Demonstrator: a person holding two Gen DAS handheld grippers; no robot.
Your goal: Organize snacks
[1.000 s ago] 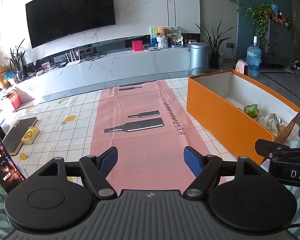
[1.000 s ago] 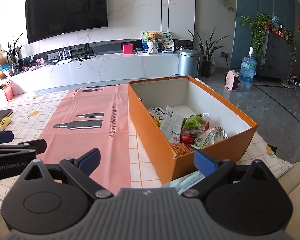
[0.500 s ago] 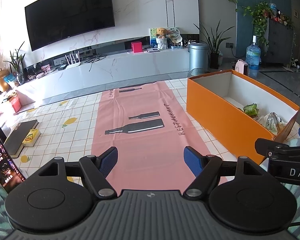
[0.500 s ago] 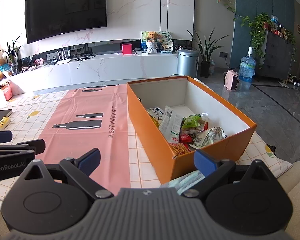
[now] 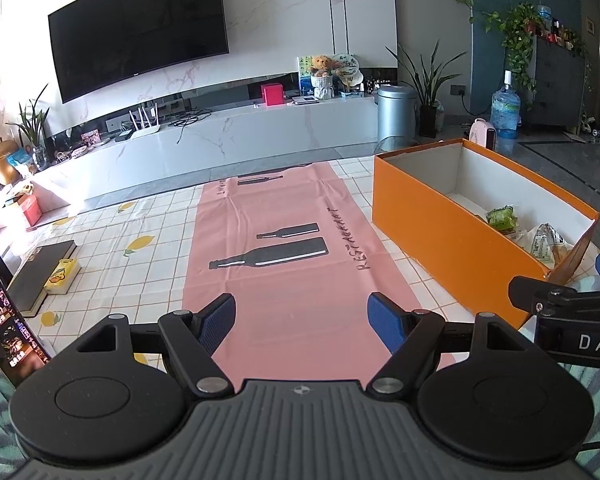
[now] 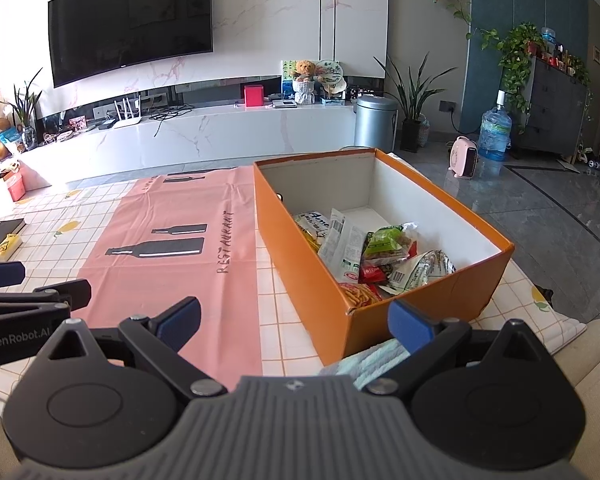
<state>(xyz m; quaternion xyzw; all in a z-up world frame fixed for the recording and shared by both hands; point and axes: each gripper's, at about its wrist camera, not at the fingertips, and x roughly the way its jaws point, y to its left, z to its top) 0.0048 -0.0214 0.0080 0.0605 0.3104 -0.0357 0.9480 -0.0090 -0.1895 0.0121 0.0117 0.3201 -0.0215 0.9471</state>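
An open orange box (image 6: 312, 276) stands on the table's right side and holds several snack packets (image 6: 380, 256), among them a green one (image 6: 386, 238). From the left wrist view the same orange box (image 5: 452, 236) sits to the right, with the snack packets (image 5: 520, 228) partly hidden by its wall. My left gripper (image 5: 302, 320) hovers open over the near end of the pink mat (image 5: 284, 240), nothing between its blue pads. My right gripper (image 6: 294, 322) is open and empty, just in front of the box's near left corner.
A checked lemon-print tablecloth (image 5: 112, 248) covers the table. At the left lie a dark book (image 5: 40, 276), a small yellow packet (image 5: 62, 276) and a phone (image 5: 8, 340). Beyond the table are a TV (image 5: 140, 28), a low white cabinet and a metal bin (image 5: 394, 112).
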